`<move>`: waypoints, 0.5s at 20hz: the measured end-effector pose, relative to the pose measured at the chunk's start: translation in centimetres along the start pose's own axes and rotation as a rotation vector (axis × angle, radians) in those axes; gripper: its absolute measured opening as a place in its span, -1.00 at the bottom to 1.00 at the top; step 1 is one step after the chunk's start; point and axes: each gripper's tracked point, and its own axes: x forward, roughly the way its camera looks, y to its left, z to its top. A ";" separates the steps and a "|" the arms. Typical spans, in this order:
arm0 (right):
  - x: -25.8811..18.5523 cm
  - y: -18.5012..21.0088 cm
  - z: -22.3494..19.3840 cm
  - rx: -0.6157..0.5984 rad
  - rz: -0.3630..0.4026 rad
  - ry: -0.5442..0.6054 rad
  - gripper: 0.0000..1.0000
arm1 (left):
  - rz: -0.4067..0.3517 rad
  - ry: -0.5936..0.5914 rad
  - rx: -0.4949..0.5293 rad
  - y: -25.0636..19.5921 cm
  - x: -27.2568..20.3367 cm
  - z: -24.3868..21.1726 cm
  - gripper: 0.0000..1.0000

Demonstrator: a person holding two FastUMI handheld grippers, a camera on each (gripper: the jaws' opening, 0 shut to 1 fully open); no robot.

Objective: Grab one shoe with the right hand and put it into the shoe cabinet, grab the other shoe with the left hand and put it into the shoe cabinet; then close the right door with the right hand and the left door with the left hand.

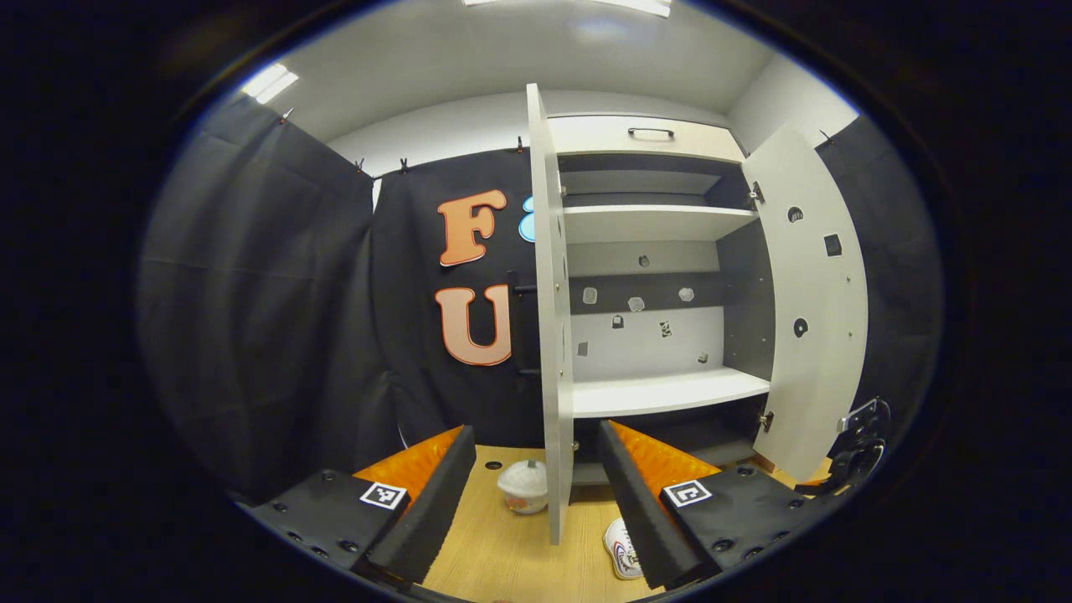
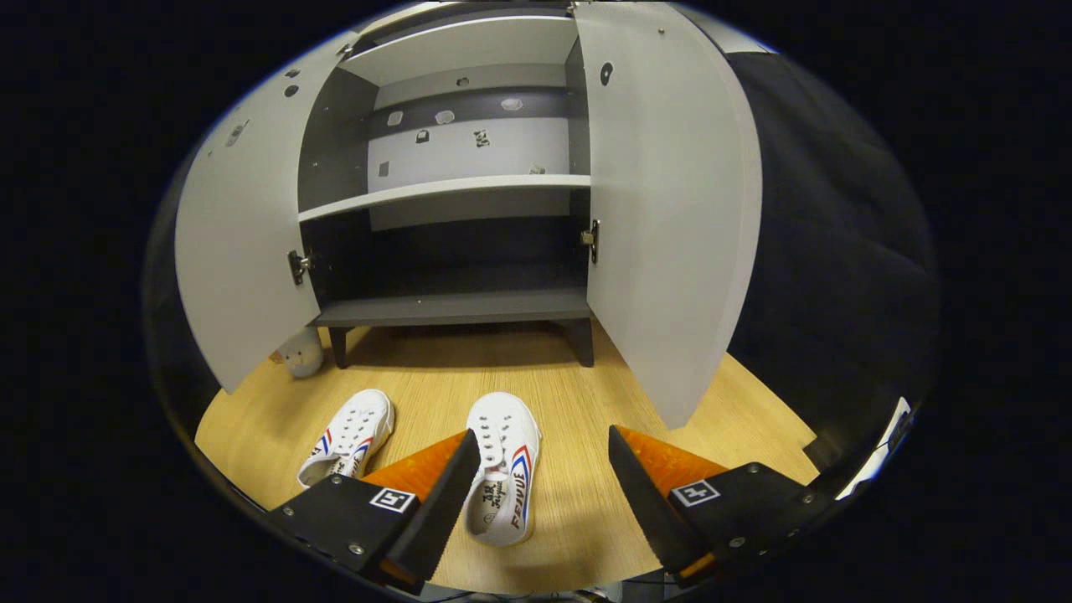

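Nearer shoe (image 2: 502,469): lettering printed along its side and on the insole, too warped to read reliably. Square black-and-white coded markers (image 2: 392,500) sit on the right gripper (image 2: 543,435) and the left gripper (image 1: 536,427) (patterns, no characters). Small stickers (image 2: 481,138) on the shoe cabinet (image 2: 452,308) back panel: illegible.

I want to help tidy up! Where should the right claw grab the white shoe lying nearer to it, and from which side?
Probably best from above, across the open collar near the heel of the nearer white shoe. It lies flat on its sole, toe toward the shoe cabinet, and the sides there are narrow enough to fit between the open fingers of the right claw. The other white shoe lies apart, so it is not in the way.
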 end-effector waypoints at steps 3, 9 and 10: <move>2.1 0.1 -1.8 -0.025 -0.002 0.041 0.90 | 0.008 0.008 -0.003 0.2 0.2 -0.2 0.91; 5.5 0.5 -5.7 -0.016 0.002 0.149 0.66 | 0.025 0.023 -0.011 0.7 0.1 -0.7 0.91; 5.8 0.9 -6.2 -0.009 0.016 0.166 0.62 | 0.028 0.031 -0.014 0.8 0.1 -0.9 0.91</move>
